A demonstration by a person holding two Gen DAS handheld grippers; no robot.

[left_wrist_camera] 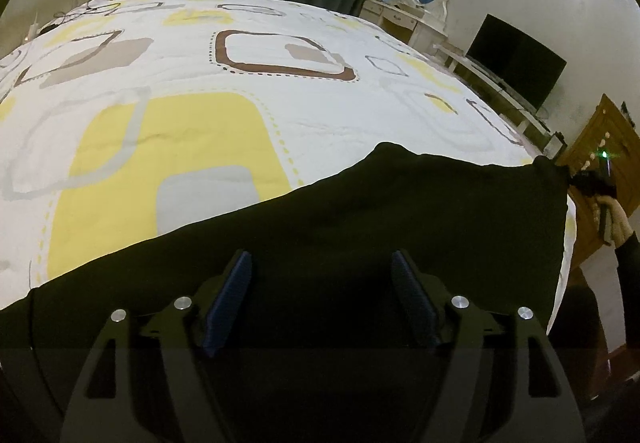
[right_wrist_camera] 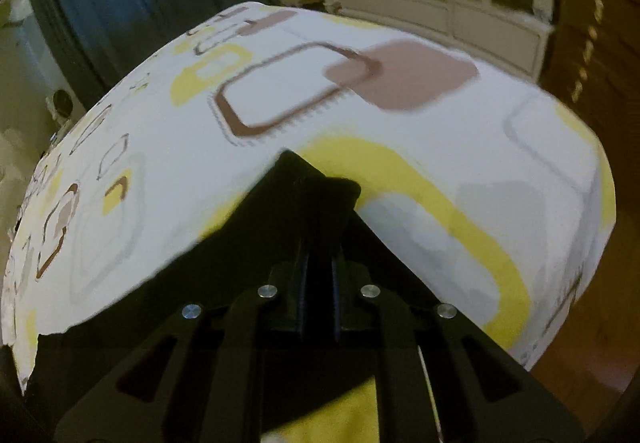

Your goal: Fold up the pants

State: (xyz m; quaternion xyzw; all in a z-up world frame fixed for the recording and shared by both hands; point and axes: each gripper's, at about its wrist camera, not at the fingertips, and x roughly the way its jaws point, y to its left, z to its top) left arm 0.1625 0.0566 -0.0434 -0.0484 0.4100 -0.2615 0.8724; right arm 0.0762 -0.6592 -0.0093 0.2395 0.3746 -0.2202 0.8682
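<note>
Pinching a corner of the black pants (right_wrist_camera: pixel 304 195) lets the right gripper (right_wrist_camera: pixel 319 283) lift it off the patterned bedspread (left_wrist_camera: pixel 180 91) for folding, while the left gripper (left_wrist_camera: pixel 322 299) hovers wide open and empty above the cloth.

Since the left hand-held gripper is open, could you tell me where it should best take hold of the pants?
The left hand-held gripper could grip the pants at their far left edge, coming in low from the near side. That edge lies flat on the bed, opposite the corner held by the right hand-held gripper.
</note>
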